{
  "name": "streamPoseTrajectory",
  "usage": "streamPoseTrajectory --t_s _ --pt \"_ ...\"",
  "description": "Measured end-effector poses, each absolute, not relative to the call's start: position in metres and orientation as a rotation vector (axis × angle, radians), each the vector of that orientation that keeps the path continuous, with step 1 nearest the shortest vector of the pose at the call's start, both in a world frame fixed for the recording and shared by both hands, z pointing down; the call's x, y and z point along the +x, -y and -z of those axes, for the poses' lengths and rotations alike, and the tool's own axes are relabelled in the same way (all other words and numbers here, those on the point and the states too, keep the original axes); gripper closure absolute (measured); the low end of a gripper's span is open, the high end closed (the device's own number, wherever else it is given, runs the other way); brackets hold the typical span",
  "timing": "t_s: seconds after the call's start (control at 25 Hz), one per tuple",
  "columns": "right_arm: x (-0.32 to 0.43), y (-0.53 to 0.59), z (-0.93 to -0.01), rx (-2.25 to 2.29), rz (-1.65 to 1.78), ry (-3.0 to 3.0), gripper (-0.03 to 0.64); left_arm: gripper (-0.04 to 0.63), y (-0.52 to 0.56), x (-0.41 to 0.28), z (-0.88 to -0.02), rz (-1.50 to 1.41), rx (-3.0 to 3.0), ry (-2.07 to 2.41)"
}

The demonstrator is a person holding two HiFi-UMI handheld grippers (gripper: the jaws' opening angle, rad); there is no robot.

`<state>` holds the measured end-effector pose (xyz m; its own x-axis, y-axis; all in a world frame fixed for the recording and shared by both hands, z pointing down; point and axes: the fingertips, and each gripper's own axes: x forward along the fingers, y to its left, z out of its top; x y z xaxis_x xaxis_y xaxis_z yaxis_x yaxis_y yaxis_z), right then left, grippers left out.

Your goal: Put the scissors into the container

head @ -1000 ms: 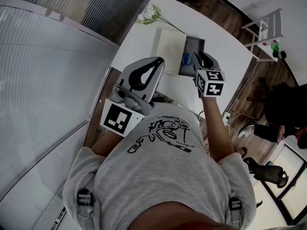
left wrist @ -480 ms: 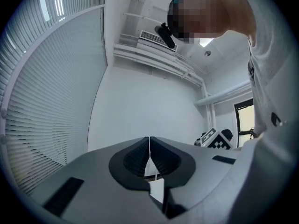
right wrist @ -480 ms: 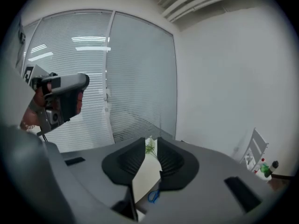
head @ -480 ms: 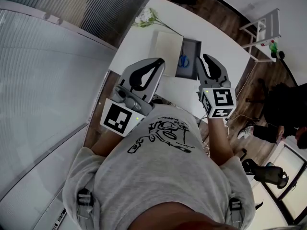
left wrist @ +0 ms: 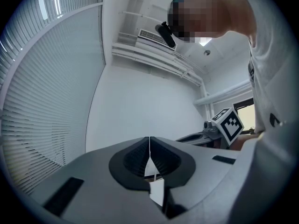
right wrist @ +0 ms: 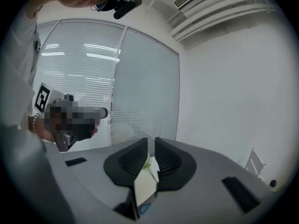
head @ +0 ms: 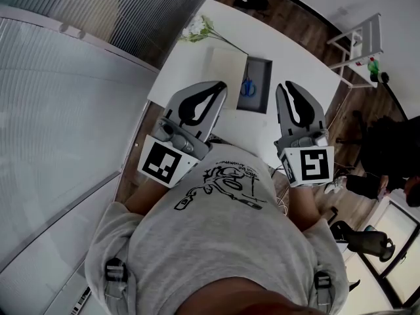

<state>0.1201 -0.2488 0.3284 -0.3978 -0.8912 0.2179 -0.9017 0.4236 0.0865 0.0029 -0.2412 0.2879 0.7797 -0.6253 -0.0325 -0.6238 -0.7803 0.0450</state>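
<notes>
The fingers (left wrist: pixel 133 158) of the left gripper (left wrist: pixel 149 140) meet at their tips with nothing between them. The right gripper (right wrist: pixel 151 141) has just been closing its fingers (right wrist: pixel 170 161); a narrow gap remains, and it holds nothing. In the head view both grippers hang over the near edge of the white counter (head: pixel 295 54), the left at 9 o'clock from the right, well apart. The blue-handled scissors (head: pixel 247 87) lie inside the dark container (head: pixel 260 102), which sits on the counter beyond the two grippers, at 12 o'clock from the gap between them. A pale sheet (head: pixel 228 77) lies against the container's 9 o'clock side. White flowers (head: pixel 197 28) rest at 11 o'clock from the sheet, near the counter's edge.
</notes>
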Motion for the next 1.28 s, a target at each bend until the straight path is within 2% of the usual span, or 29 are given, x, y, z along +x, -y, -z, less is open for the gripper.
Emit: streamPoseTrajectory --t_s 0.36,1.28 --pt "0.123 0.231 -0.304 1.608 0.021 2.478 0.609 0.574 0.241 0.012 -0.288 0.072 2.942 1.012" --pt "0.125 0.212 -0.279 1.640 0.090 2.502 0.611 0.574 0.237 0.014 -0.285 0.067 2.943 1.014"
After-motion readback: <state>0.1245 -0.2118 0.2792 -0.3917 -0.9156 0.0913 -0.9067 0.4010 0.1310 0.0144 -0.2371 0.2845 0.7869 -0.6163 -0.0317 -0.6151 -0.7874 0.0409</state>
